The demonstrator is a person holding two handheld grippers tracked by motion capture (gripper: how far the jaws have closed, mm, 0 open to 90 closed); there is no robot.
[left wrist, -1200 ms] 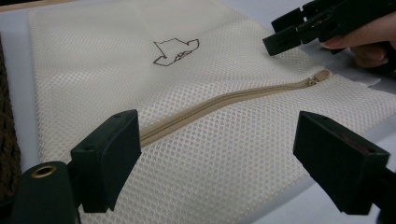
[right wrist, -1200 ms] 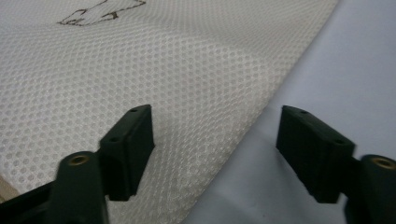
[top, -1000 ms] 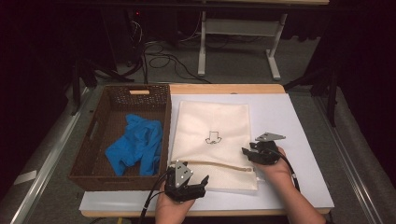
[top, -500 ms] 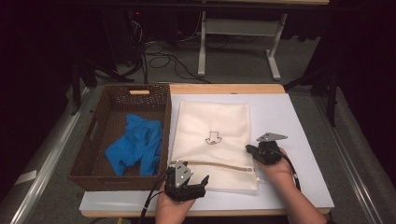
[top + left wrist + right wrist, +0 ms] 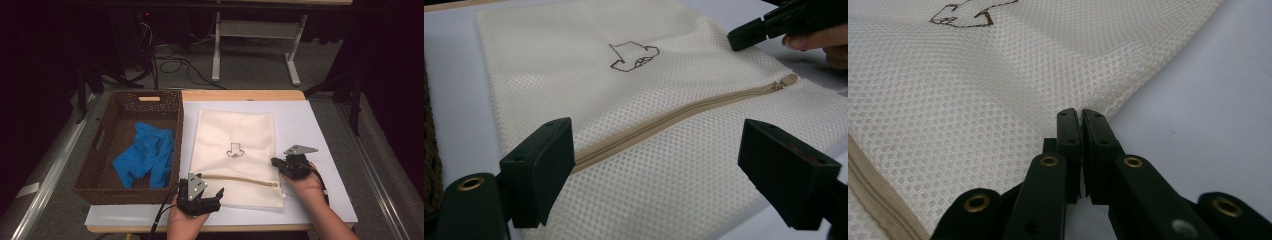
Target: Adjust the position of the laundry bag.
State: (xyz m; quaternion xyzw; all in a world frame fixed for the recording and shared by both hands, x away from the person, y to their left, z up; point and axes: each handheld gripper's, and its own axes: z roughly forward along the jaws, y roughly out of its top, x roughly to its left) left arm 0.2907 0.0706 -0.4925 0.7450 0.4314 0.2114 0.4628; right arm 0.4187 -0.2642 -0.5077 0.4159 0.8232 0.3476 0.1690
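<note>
Two hand-held claws at a cream mesh zip bag (image 5: 235, 155) lying flat on the white worktop (image 5: 320, 130).

The flat, rectangular cream mesh bag, with a tan zipper (image 5: 684, 112) and a small brown outline print (image 5: 233, 150), is the landmark: it lies just beside the brown woven basket (image 5: 125, 190), which holds a crumpled blue cloth (image 5: 145, 160). The left claw (image 5: 202, 197) sits at the bag's near left corner, its jaws wide apart and gripping nothing, the zipper's left stretch lying between them in the left gripper view. The right claw (image 5: 276, 162) is at the bag's right edge, just above the zipper's end; its jaws have just been closing and now stand pressed together, and whether they pinch the mesh edge cannot be told.
</note>
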